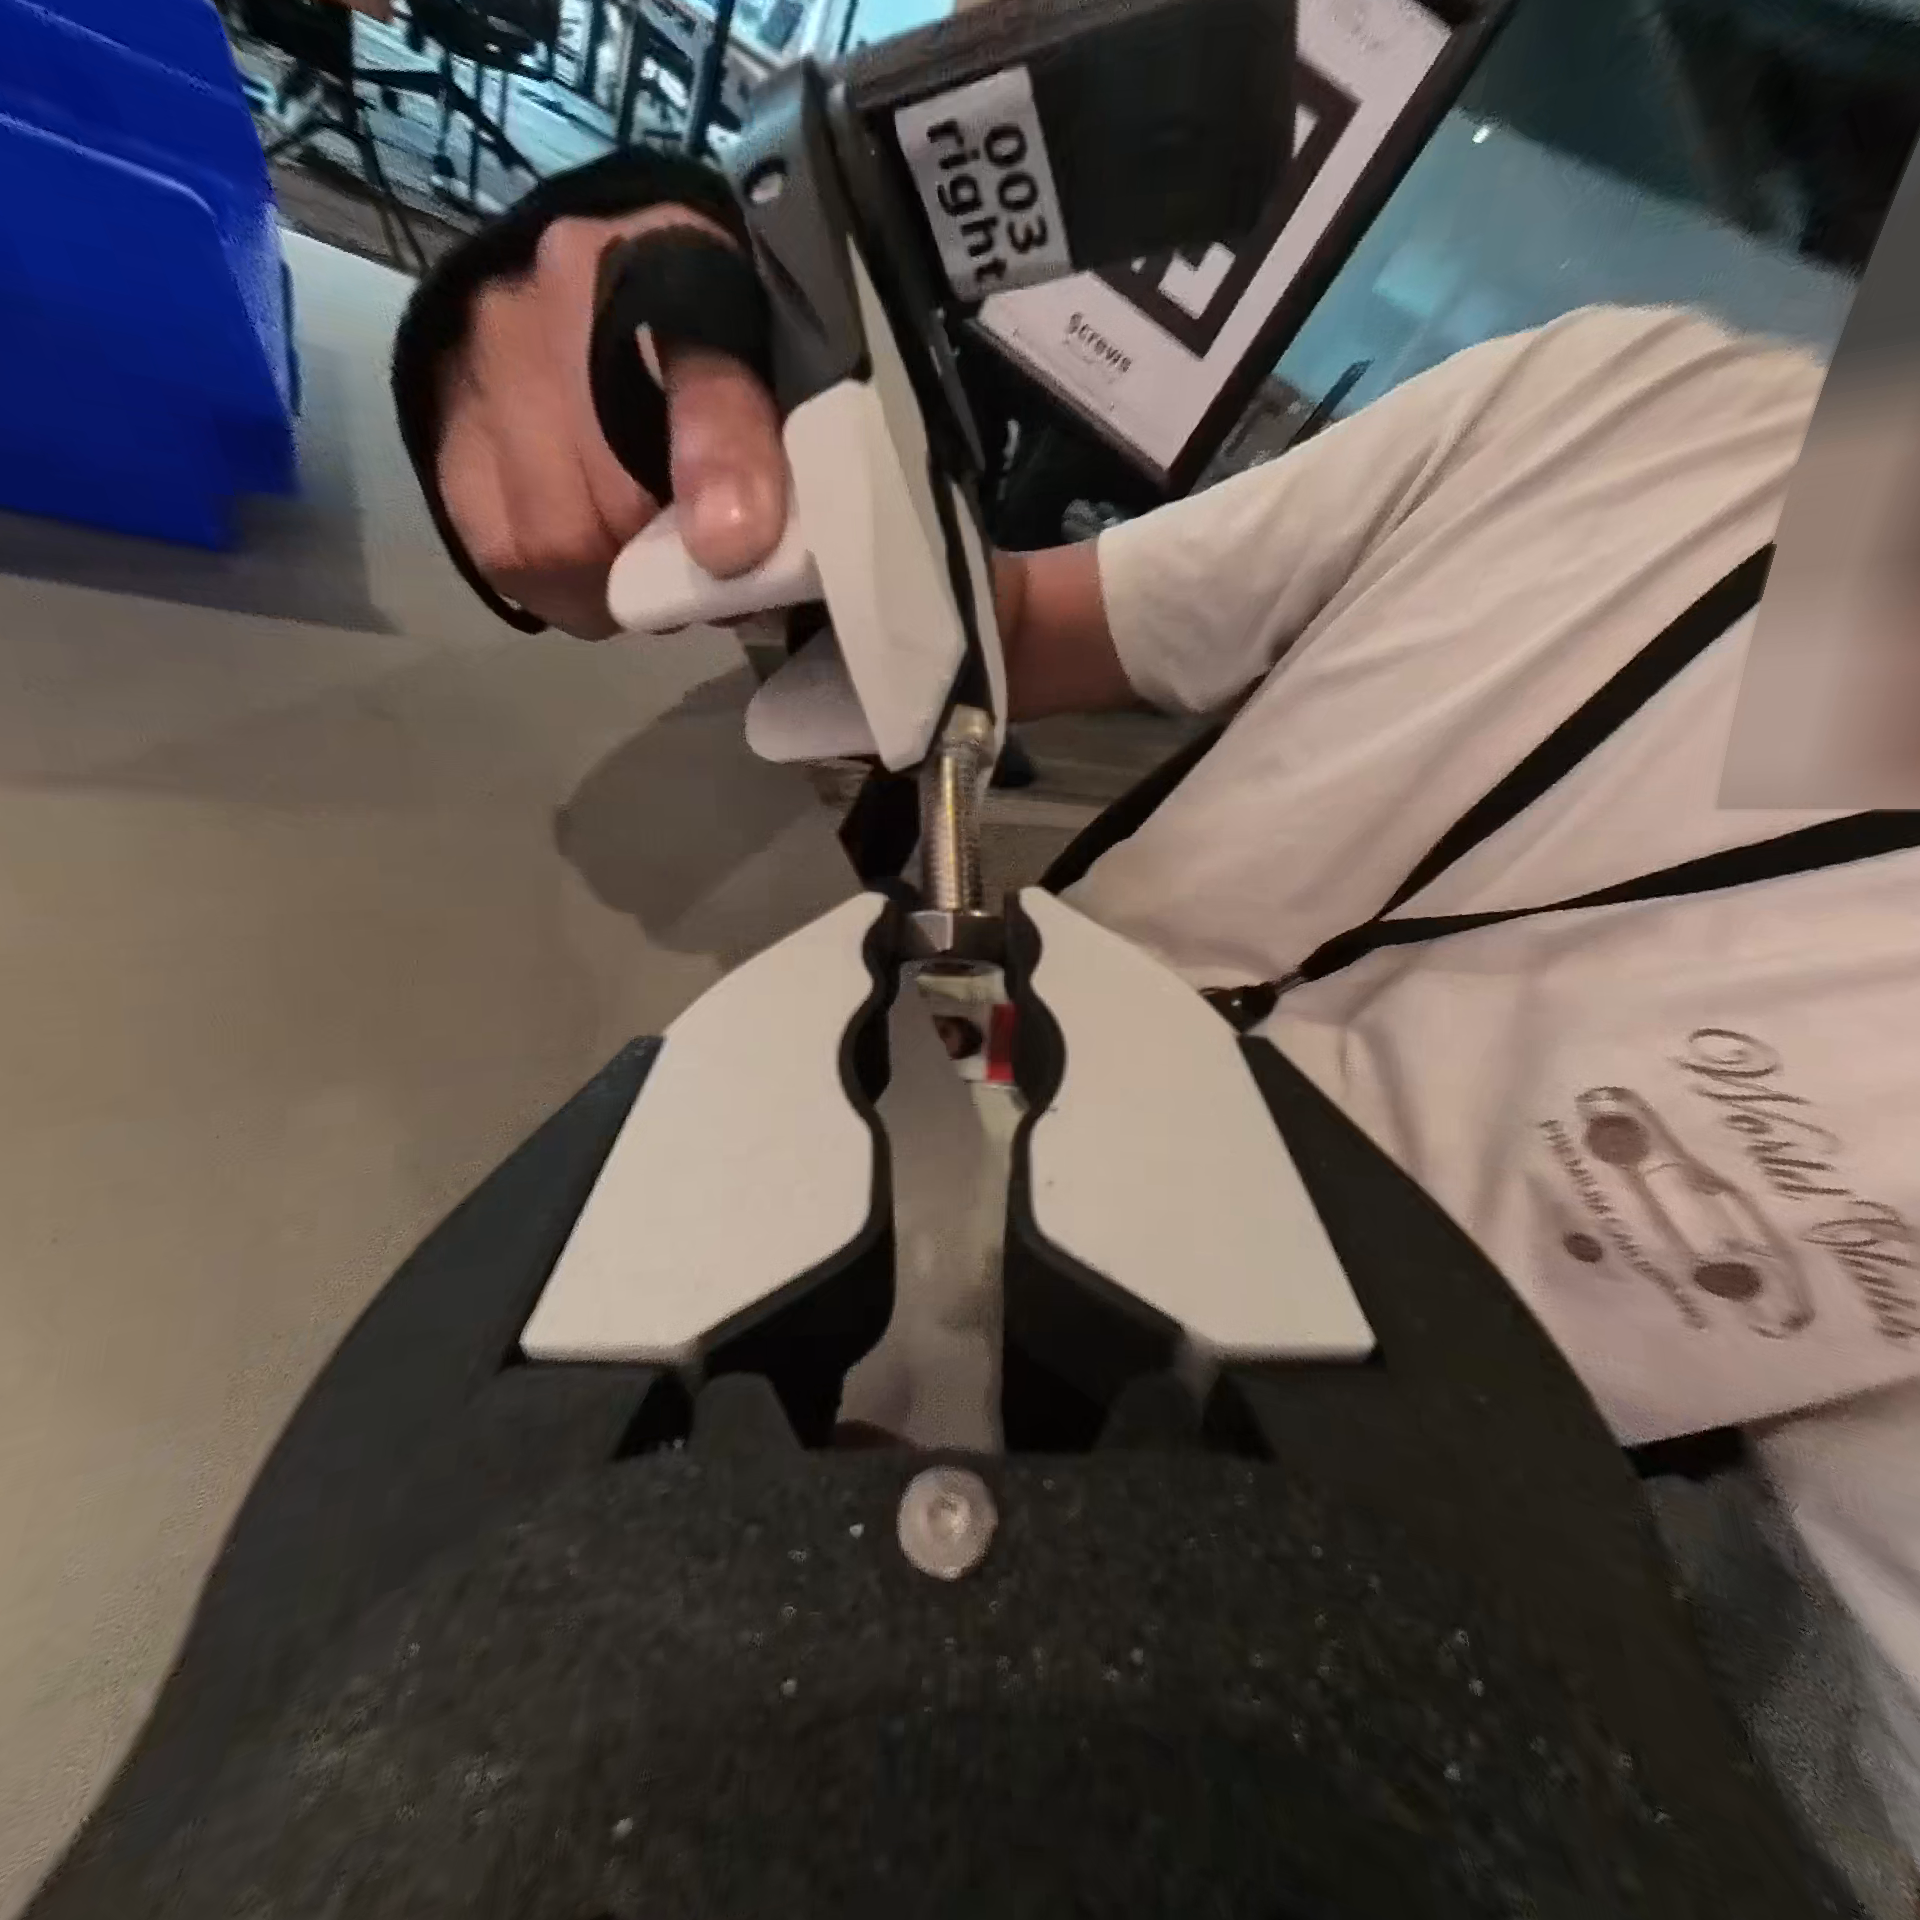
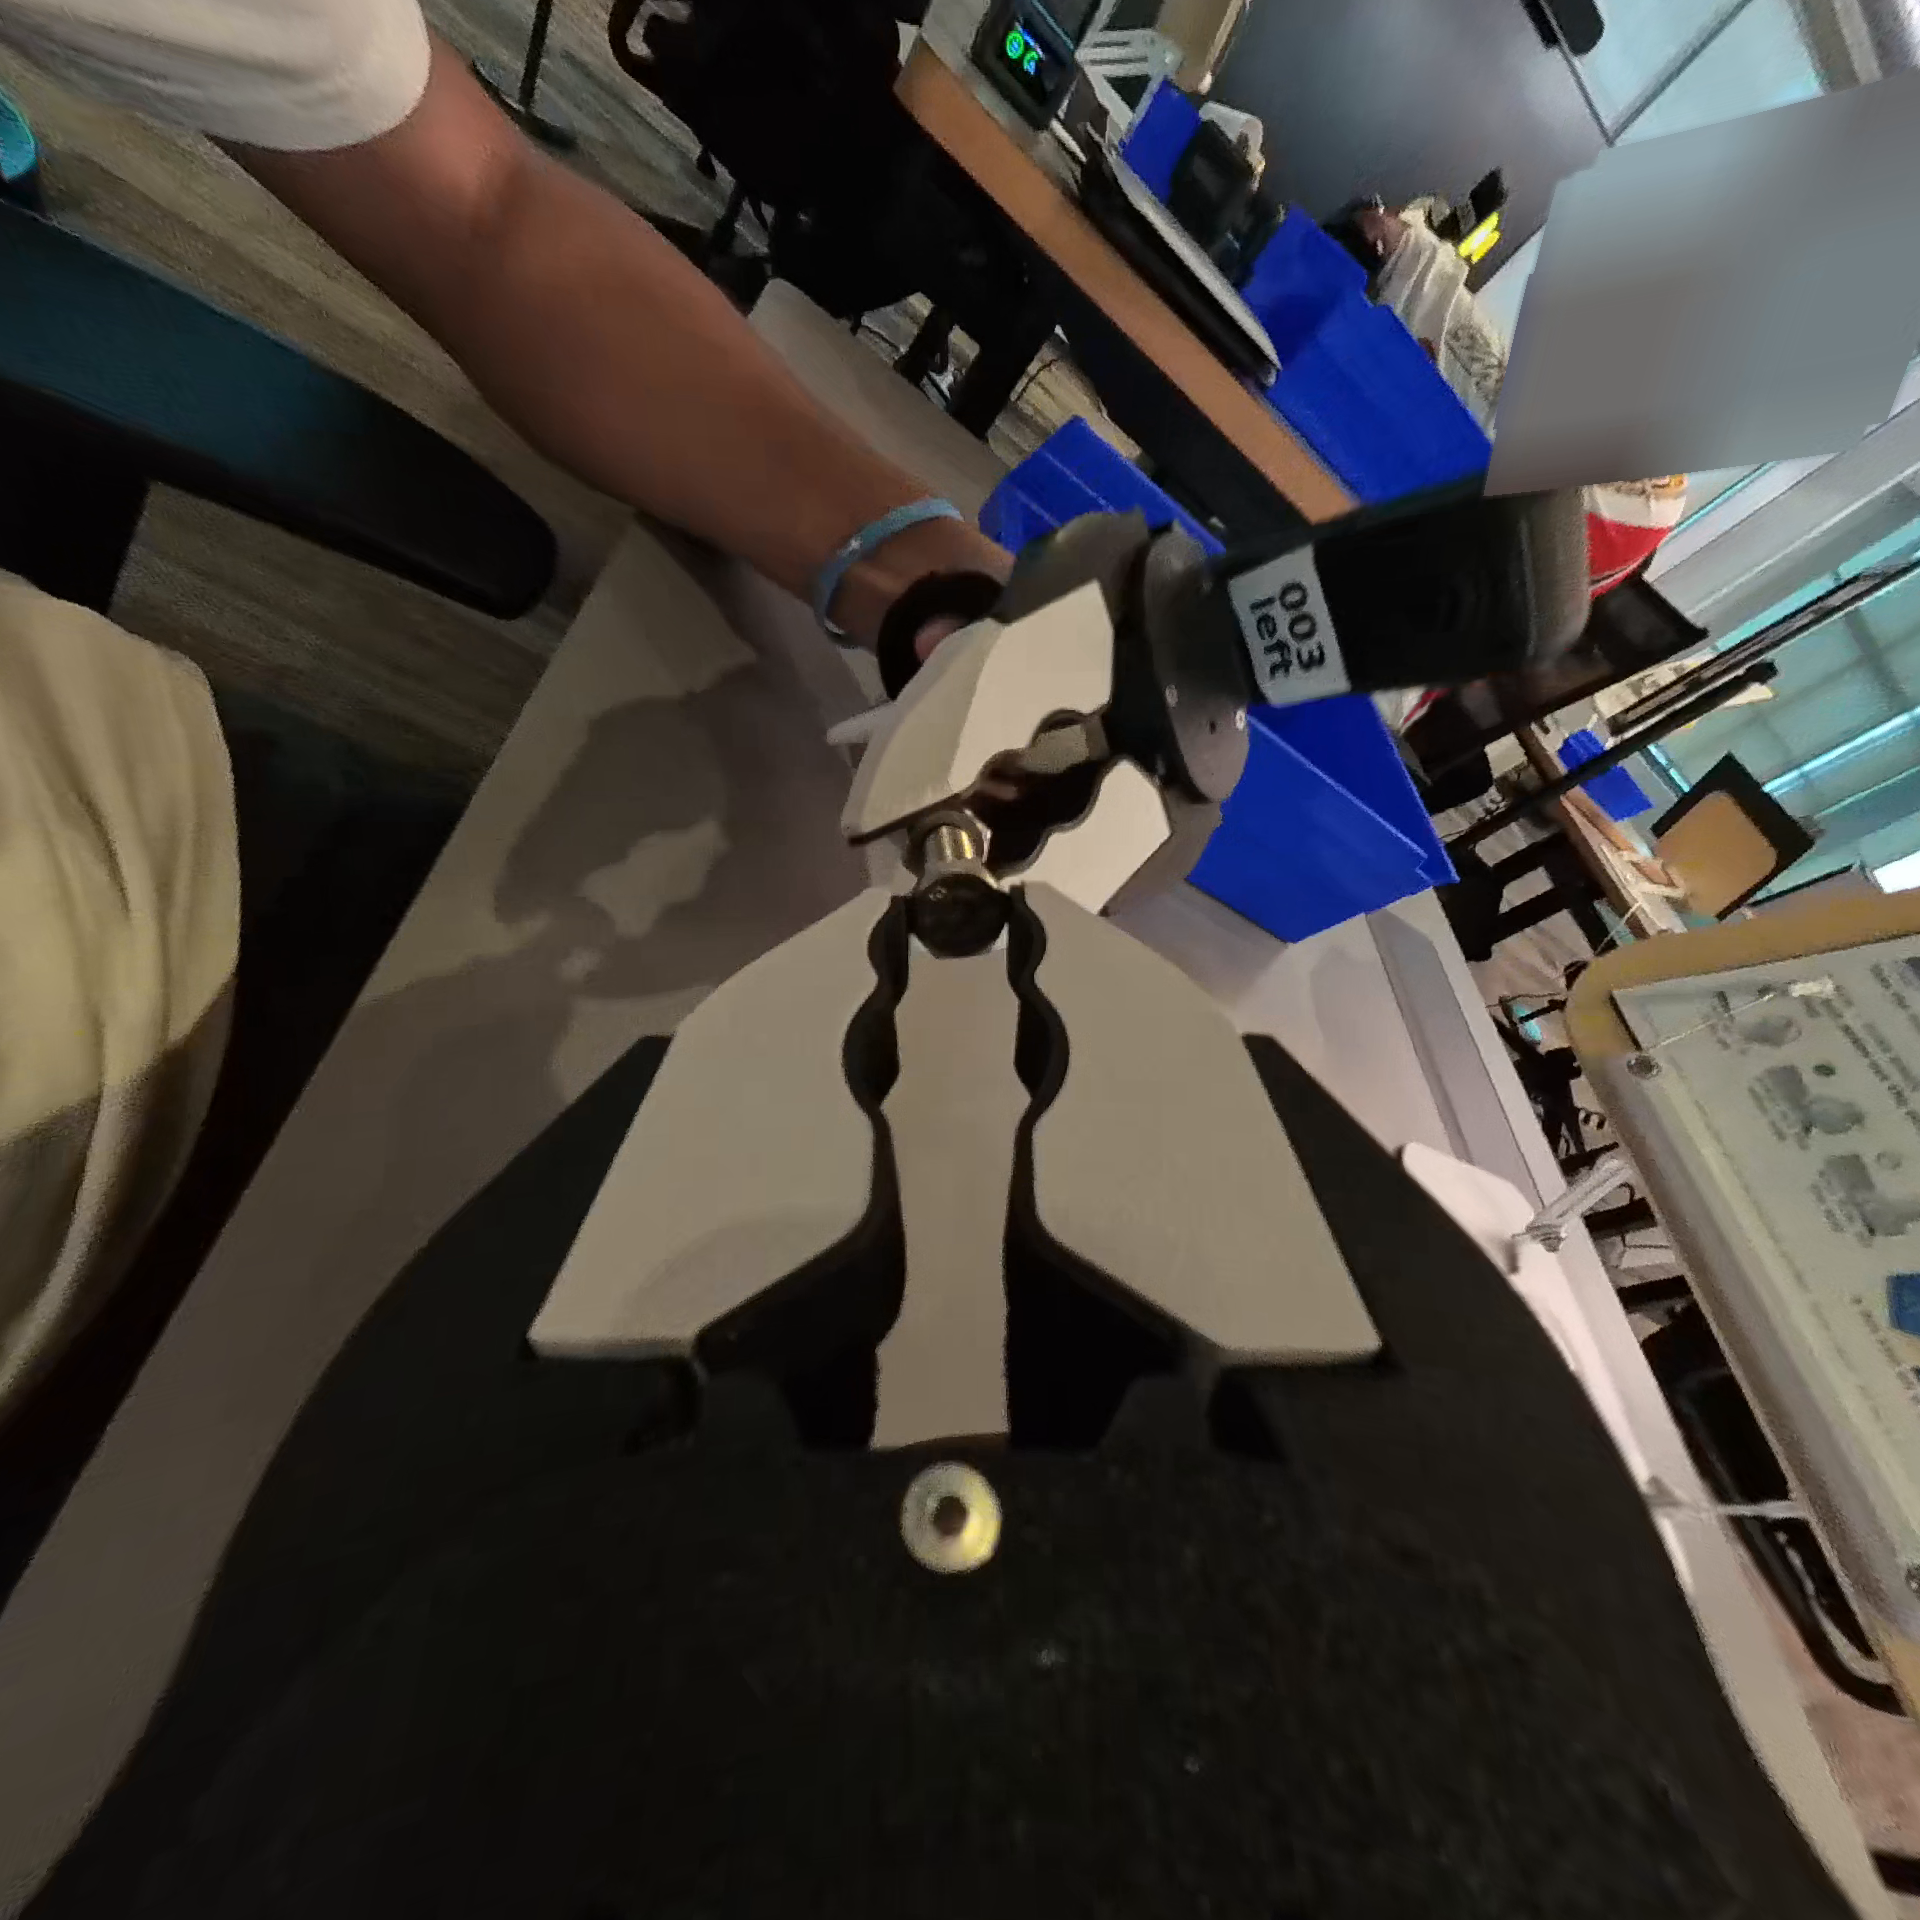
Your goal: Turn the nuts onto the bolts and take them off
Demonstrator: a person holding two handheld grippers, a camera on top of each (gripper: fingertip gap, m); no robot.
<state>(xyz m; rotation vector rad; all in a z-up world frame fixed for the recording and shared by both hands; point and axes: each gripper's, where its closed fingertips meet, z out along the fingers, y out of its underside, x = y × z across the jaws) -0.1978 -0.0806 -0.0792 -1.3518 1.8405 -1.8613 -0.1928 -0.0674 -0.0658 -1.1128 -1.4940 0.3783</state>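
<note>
Holding: we grip one bolt (image 1: 948, 821) between our two tools, above the pale tabletop (image 1: 260, 987).
Left gripper (image 1: 954, 928): our jaws are nearly together, clamped on the hex nut (image 1: 948, 928) that sits on the threaded shank; both dark inner pads touch the nut's flats.
Right gripper (image 2: 954, 920): our jaws are drawn in close and clamped on the round head end of the bolt, which we see end-on in the right wrist view.
Bolt position: the shank runs straight from one pair of fingertips to the other, off the table, with bare thread showing between nut and head.
Writing: each gripper body carries a small white sticker (image 2: 1288, 632) with printed characters; we see the one on the left tool in the right wrist view and another on the right tool in the left wrist view.
Marker: a black-and-white square tag (image 1: 1247, 208) with small print is fixed on the right tool.
Shirt: our white T-shirt (image 1: 1507, 727) bears a brownish script print, too blurred to make out.
Board: a framed printed sheet (image 2: 1787, 1174) lies at the right edge of the right wrist view.
Surroundings: blue bins (image 2: 1309, 821) stand on the table behind the left tool.
</note>
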